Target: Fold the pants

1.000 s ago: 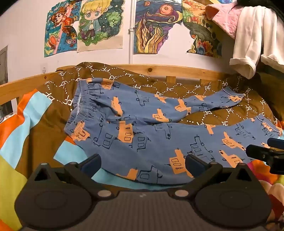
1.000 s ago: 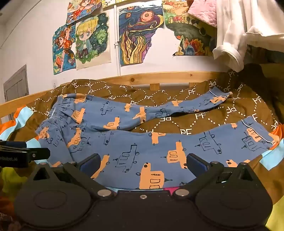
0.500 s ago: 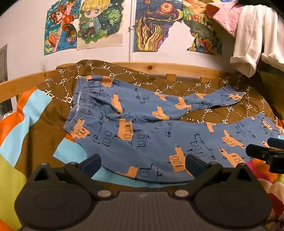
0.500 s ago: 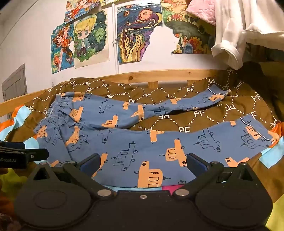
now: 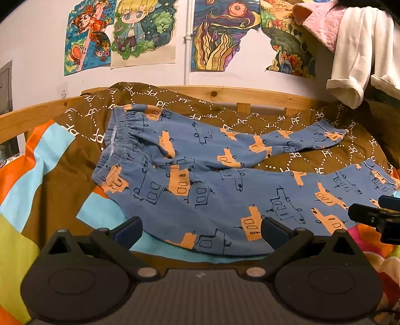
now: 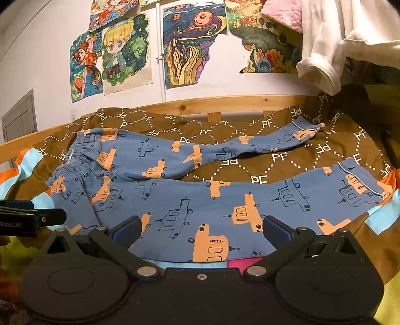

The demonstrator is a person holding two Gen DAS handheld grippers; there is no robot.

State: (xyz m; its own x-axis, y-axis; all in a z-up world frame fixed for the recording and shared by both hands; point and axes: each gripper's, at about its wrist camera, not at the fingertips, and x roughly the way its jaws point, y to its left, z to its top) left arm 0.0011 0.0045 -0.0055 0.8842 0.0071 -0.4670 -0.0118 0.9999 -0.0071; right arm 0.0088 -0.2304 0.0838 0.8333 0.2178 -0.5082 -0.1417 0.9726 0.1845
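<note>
Pants (image 5: 225, 200): blue, orange and outline vehicle print, spread flat on brown bedspread (image 5: 250, 120), unfolded
Pants long axis: left to right; elastic waistband (image 5: 112, 145) at left, cuffs at right
Legs: near leg (image 6: 250, 200) straight across front; far leg (image 6: 225, 150) angled off toward back right, brown cover showing between them
Writing: "PF" repeated in white on bedspread, dotted diamond grid; "Robot.AI" partly readable on left gripper body as seen in right wrist view (image 6: 10, 224)
Left gripper (image 5: 200, 232): fingers wide apart, holding nothing, just before near edge of pants, hip and thigh part
Right gripper (image 6: 201, 231): fingers wide apart, empty, just before near leg around its middle
Contact: cannot tell if fingertips touch the cloth
Under bedspread: striped cover (image 5: 30, 155), orange, light blue, yellow
Behind: wooden bed rail (image 5: 250, 93), drawings (image 5: 142, 32) on white wall, white garment (image 5: 355, 55) and pink cloth (image 5: 322, 22) hanging upper right
</note>
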